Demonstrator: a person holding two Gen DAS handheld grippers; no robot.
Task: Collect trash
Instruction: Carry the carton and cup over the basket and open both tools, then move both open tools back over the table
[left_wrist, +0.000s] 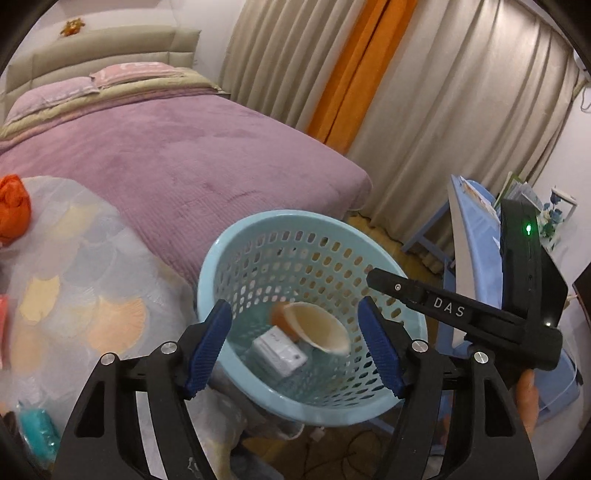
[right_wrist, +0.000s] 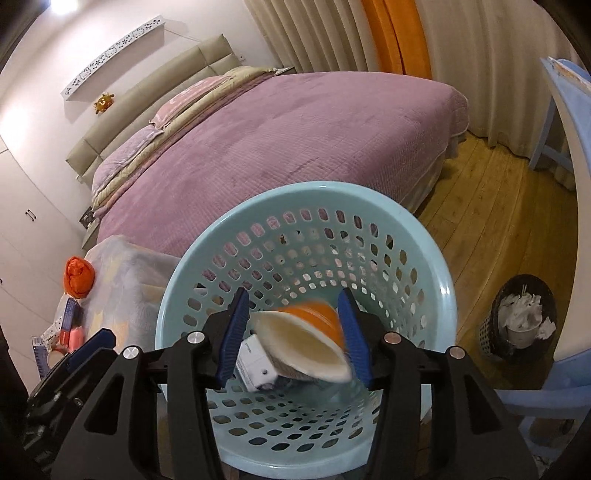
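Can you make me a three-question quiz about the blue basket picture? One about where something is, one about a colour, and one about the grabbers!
1. Where is the orange paper cup?
A. On the bed
B. Inside the light blue basket
C. On the floor

2. What colour is the bed cover?
A. Purple
B. Green
C. Black

3. How is the left gripper?
A. Shut on a box
B. Open, holding nothing
C. Shut on the basket rim

Answers: B, the cup lies in the basket beside a white box. A, the cover is purple. B, its blue pads stand apart with nothing between them.
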